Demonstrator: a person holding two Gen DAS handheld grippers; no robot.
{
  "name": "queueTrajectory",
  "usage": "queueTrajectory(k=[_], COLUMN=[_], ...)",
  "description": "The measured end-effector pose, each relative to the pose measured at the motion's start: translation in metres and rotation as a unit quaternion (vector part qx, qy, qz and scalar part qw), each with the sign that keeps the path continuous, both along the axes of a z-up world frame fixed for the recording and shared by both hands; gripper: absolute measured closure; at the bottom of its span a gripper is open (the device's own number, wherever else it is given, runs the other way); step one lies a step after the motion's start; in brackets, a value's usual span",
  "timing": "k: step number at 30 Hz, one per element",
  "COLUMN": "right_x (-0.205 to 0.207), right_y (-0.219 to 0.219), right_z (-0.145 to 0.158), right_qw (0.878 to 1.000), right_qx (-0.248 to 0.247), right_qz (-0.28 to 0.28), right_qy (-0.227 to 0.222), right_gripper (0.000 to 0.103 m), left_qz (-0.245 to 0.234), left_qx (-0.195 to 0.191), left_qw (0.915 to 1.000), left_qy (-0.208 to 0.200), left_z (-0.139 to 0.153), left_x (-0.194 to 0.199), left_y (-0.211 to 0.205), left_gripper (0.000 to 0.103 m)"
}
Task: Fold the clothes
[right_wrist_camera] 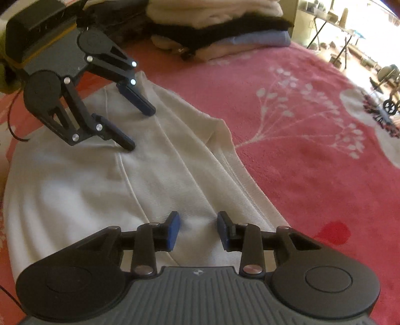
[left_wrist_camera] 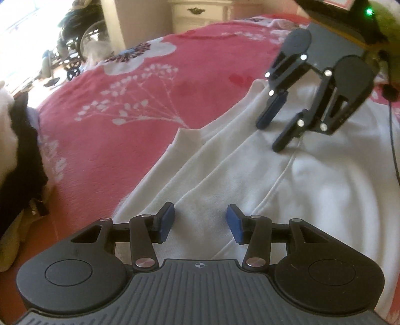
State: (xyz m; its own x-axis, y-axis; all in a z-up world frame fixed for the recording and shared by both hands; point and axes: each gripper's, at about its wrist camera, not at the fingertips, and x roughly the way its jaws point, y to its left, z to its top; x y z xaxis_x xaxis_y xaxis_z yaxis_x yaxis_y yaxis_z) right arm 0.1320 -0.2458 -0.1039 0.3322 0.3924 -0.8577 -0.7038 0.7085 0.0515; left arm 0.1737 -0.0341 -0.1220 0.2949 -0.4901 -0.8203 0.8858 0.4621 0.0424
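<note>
A white garment [left_wrist_camera: 312, 187] [right_wrist_camera: 75, 195] lies flat on the pink flowered bedspread [left_wrist_camera: 125, 100] [right_wrist_camera: 312, 125], with long folds and a sleeve lying along its edge. My left gripper [left_wrist_camera: 201, 220] [right_wrist_camera: 138, 128] is open, its blue pads low over one end of the garment with only cloth beneath. My right gripper [right_wrist_camera: 198, 225] [left_wrist_camera: 271, 136] faces it from the opposite end, also open, tips pointing down close to the cloth. Neither gripper holds any fabric.
A stack of folded clothes [right_wrist_camera: 220, 30] [left_wrist_camera: 20, 155], white, black and blue, sits at the bed's edge. A cream nightstand [left_wrist_camera: 200, 15] stands beyond the bed. A wheeled cart [left_wrist_camera: 72, 50] is near the bright window.
</note>
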Motion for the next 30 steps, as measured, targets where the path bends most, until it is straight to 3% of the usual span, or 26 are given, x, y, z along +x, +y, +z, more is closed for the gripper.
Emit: queueTrajectory(k=[2,5,7,14,20,22,23,27,30], right_x=[0.003,0.007,0.005,0.008,0.022,0.015,0.012,-0.022,-0.053], right_y=[-0.001,-0.003,-0.003,-0.004,0.005,-0.001,-0.007,-0.055,-0.082], right_z=[-0.003,-0.006,0.003,0.033,-0.018,-0.018,-0.012,0.030,0.041], right_qw=[1.000,0.999,1.000,0.999,0.998,0.996,0.993,0.971,0.973], right_qx=[0.003,0.007,0.011,0.017,-0.018,0.003,0.018,0.104,0.115], right_qz=[0.008,0.019,0.017,-0.004,-0.022,-0.060,-0.086,-0.190,-0.189], right_qy=[0.012,0.027,0.013,-0.048,-0.058,-0.071,-0.075,-0.101,-0.073], right_gripper=[0.096,0.101,0.102,0.102,0.102,0.102,0.097,0.090,0.090], left_qz=[-0.007,-0.008,0.000,0.026,0.025,0.024,0.028,0.070,0.104], left_qx=[-0.012,-0.021,-0.027,-0.047,0.018,0.023,0.023,0.006,-0.012], left_qw=[0.9999,0.9997,0.9994,0.9958,0.9941,0.9911,0.9901,0.9900,0.9899], left_qy=[-0.001,-0.011,-0.021,-0.074,-0.104,-0.129,-0.136,-0.122,-0.096], left_z=[0.000,0.002,0.007,0.030,-0.009,-0.012,-0.011,0.010,0.030], left_x=[-0.001,-0.006,-0.007,0.003,0.004,-0.004,-0.006,-0.004,-0.006], left_y=[0.004,0.004,0.006,0.011,-0.007,-0.008,-0.008,0.005,0.018], left_gripper=[0.072,0.098,0.102,0.103,0.101,0.098,0.096,0.081,0.080])
